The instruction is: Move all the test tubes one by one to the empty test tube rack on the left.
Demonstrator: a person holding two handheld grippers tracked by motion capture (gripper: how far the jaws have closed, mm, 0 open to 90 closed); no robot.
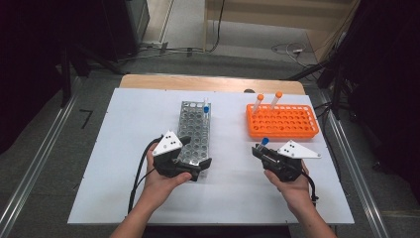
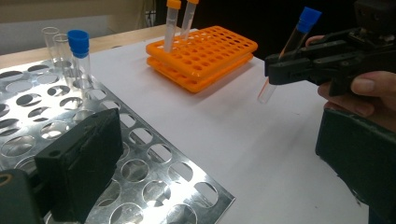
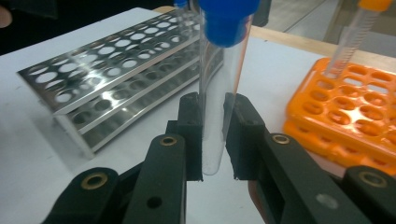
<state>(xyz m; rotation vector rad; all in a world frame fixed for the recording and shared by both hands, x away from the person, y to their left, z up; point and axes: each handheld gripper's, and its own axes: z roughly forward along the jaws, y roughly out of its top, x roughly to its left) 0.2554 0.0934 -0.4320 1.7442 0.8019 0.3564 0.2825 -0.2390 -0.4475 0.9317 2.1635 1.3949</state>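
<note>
A steel tube rack (image 1: 194, 130) lies mid-table, with a blue-capped tube (image 1: 205, 106) standing at its far end. My left gripper (image 1: 194, 152) is open at the rack's near end. One jaw lies over the perforated steel rack (image 2: 140, 154) and the other over the white table. My right gripper (image 1: 258, 148) is shut on a clear blue-capped tube (image 1: 264, 143), held tilted above the table between the two racks. That tube (image 3: 217, 93) stands pinched between the right gripper (image 3: 214, 135) pads. The left gripper view shows this held tube (image 2: 289, 51).
An orange rack (image 1: 282, 121) at the right rear holds two orange-capped tubes (image 1: 258, 103). The white table top (image 1: 228, 188) is bare in front of both racks. Two uncapped glass tubes (image 2: 53, 39) stand in the steel rack beside its blue-capped tube (image 2: 79, 51).
</note>
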